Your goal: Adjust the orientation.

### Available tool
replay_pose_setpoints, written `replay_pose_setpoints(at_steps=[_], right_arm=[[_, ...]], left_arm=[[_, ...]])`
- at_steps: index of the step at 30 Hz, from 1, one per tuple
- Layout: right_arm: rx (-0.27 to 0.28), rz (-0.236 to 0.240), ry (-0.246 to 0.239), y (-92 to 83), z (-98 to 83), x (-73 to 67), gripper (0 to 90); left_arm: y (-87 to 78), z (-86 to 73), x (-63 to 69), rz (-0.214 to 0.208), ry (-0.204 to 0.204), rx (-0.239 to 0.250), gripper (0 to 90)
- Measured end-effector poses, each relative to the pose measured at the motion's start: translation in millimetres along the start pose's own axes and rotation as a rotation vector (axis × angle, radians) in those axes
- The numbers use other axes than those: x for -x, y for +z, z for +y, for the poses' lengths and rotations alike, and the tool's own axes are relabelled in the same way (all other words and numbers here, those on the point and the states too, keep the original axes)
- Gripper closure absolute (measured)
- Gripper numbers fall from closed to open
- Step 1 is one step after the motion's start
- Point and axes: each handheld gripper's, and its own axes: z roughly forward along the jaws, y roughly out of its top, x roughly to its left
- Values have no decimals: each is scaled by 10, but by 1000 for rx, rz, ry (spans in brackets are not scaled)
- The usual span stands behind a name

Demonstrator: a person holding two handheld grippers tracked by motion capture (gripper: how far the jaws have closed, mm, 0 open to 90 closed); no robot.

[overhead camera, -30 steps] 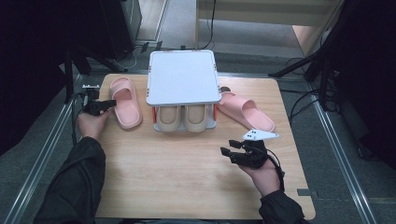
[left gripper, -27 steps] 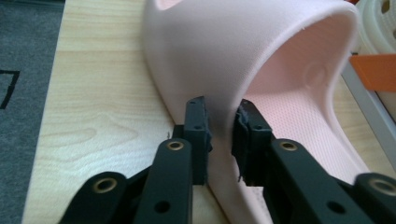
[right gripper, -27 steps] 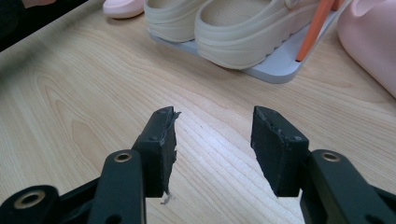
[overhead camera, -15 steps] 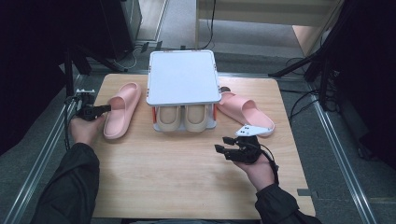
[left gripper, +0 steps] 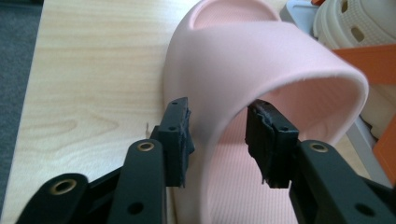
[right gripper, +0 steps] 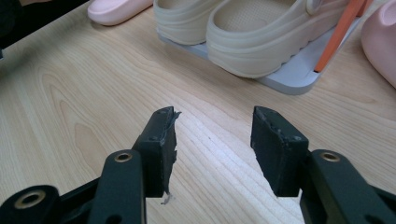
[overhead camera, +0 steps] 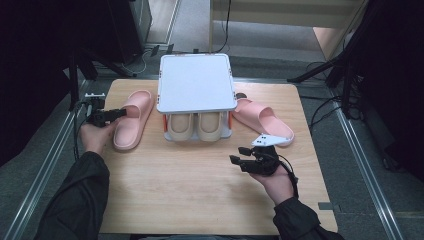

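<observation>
A pink slipper [overhead camera: 132, 120] lies on the left of the wooden table [overhead camera: 190, 200], toe end away from me. My left gripper [overhead camera: 117, 113] sits at its strap. In the left gripper view the strap's side wall [left gripper: 261, 60] stands between the jaws of the left gripper [left gripper: 218, 140]. These jaws have just been opening, and there is a gap at the right pad, so they are open around it. The second pink slipper [overhead camera: 262, 120] lies right of the rack. My right gripper [overhead camera: 240, 155] hovers open over bare wood in front of it, with nothing between the jaws of the right gripper [right gripper: 212, 140].
A small rack with a white top [overhead camera: 196, 82] stands mid-table at the back, with a pair of beige clogs [overhead camera: 195, 125] on its lower shelf. In the right gripper view the clogs [right gripper: 252, 42] rest on the rack's grey base [right gripper: 299, 79] beside an orange post [right gripper: 343, 32].
The left slipper has swung round, its near end going toward the table's left edge with my left gripper at its strap. The right hand has stayed almost still.
</observation>
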Motion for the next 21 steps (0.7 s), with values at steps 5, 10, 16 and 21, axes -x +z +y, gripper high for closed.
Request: replay_pose_setpoints(at_steps=[5,10,16,21], right_arm=[[1,-12,13,-44,-37,3,511],[7,-26,22,-81,-70,15,511],[10,-37,34,-122,-90,17,511],[18,-42,48,-146,-95,40,505]], left_arm=[[115,28,-8,21,11,-15,565],[162,38,-37,26,-5,-10,595],[138,64,-76,50,-9,-2,752],[127,81,-93,57,-17,-24,804]])
